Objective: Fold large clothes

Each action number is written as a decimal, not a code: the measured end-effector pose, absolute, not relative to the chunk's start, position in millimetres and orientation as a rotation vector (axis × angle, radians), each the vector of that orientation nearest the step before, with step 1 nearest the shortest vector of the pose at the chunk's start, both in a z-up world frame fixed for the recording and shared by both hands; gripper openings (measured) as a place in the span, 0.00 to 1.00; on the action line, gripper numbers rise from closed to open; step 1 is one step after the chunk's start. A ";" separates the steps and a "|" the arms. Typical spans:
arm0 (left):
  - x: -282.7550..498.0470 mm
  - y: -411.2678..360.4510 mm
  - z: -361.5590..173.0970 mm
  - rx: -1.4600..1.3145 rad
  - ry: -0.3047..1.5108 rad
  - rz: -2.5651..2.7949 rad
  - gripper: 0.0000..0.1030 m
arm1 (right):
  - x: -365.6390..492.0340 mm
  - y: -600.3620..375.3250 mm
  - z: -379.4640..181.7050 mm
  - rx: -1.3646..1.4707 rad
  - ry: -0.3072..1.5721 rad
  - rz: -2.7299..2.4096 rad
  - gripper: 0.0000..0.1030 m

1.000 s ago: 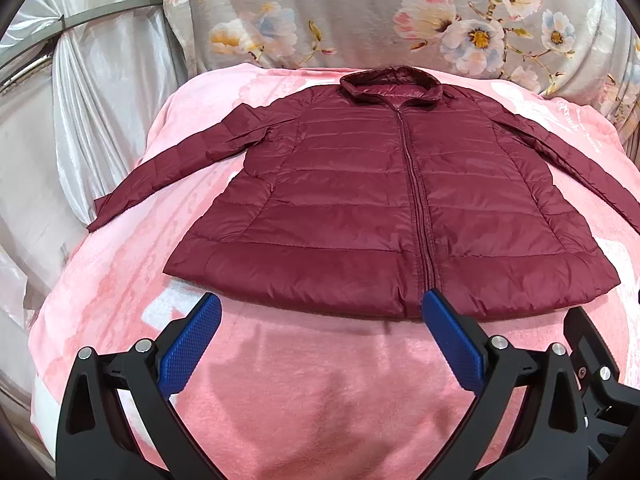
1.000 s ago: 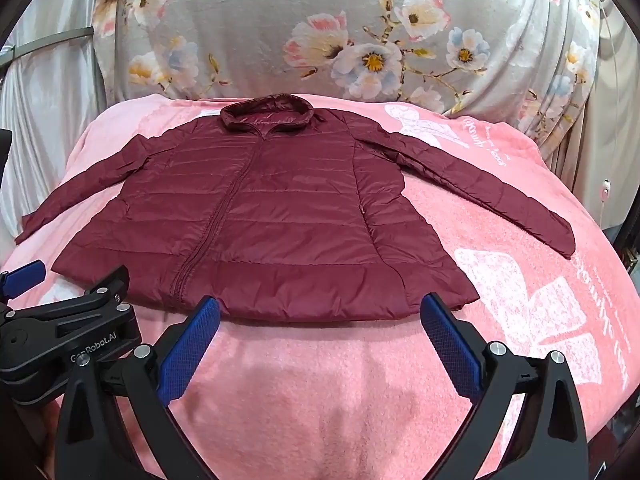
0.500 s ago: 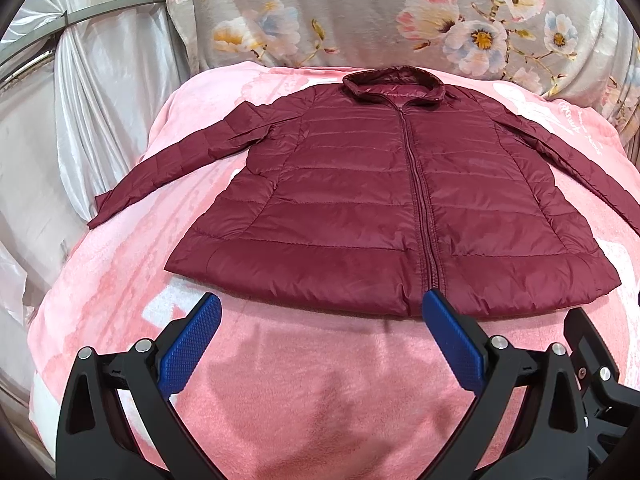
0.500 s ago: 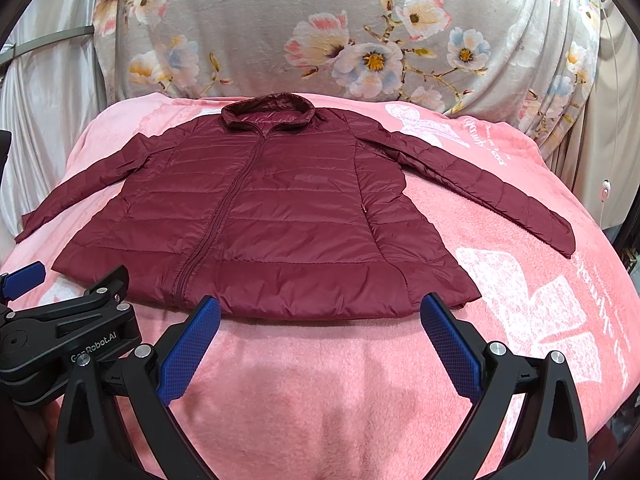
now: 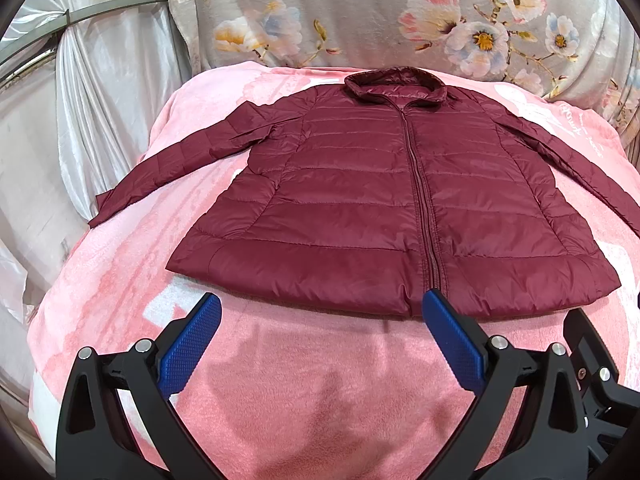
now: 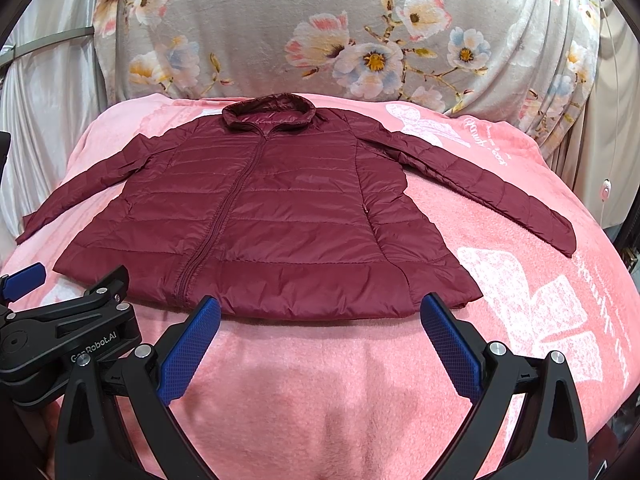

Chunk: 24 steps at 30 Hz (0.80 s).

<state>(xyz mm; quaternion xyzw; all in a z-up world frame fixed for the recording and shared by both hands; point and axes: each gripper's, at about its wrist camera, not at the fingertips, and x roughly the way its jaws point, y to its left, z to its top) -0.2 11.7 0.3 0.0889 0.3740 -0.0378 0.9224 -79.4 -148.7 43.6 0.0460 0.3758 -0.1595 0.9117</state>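
**A:** Item one: jacket [image 5: 360, 216]. How is it listed?

**B:** Dark red, quilted, zipped shut, laid flat and face up on the pink blanket [image 5: 304, 400], collar toward the flowered cloth [image 6: 360, 32] at the back. Both sleeves are spread out to the sides; the right sleeve [image 6: 488, 188] is seen whole, its cuff lying well out from the body. No fold has yet been made.

**A:** Item two: the tools?

**B:** Left gripper [image 5: 320, 342]: jaws spread wide, nothing held, poised near the hem [image 5: 312, 284] without touching it. Right gripper [image 6: 320, 344]: likewise spread wide and empty, just short of the hem.

**A:** Faults to be expected?

**B:** Judged, not observed. The shell looks slick and puffy, so a shallow pinch at the hem could slip off. If the blanket is caught together with the fabric, it would be dragged up and the layout spoiled. If only the top layer is taken, the jacket may come apart unevenly. Trapped air may make a fold spring back. The two grippers are close together, so a clash could be caused by reaching across.
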 end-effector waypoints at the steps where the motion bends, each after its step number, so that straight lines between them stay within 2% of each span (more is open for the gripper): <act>1: -0.1 11.5 0.3 0.183 0.768 -0.078 0.95 | -79.3 -148.5 43.5 0.095 0.775 -0.329 0.95; 24: -0.2 13.9 0.6 0.180 0.768 -0.078 0.95 | -78.7 -148.7 43.4 0.096 0.774 -0.328 0.95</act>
